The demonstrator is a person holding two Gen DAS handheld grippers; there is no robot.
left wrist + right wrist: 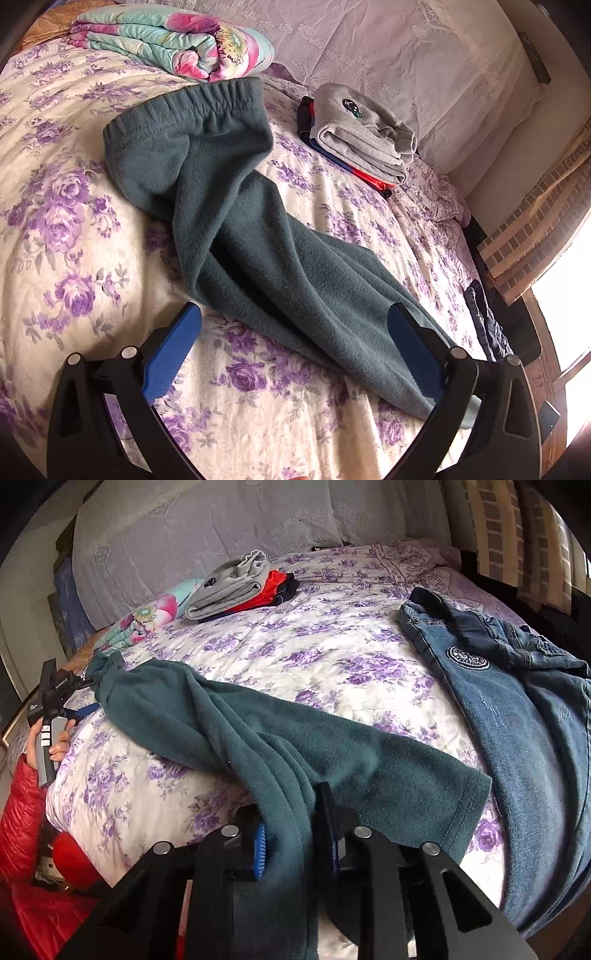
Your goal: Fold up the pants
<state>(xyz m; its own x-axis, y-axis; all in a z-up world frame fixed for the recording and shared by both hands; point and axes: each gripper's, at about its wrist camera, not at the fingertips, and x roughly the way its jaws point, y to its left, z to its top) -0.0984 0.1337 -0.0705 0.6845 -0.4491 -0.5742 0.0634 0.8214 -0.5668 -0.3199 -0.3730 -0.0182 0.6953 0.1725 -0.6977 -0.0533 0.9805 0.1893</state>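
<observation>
Two grippers working: right gripper [299,843] clenching teal fleece pants [258,738] near the hem; left gripper [295,354] hanging released. Thin bite risking slipping free during lifting.

The left wrist view looks down at a slant along its own left gripper [295,354], low over the floral bedspread [66,206], facing along the teal fleece pants [229,206] toward their waistband, with the lace-covered headboard cushion [406,55] far behind. The right wrist view sits at the near edge of the bed, very close to the pants [258,746], pointing down and across the bedspread [295,657] past its own right gripper [295,845]. Both views share the pants, the bedspread, the folded grey garment stack [362,136] [229,587] and the rolled floral quilt [166,40] [147,616]. The right view also takes in the left gripper [79,698] at far left.
</observation>
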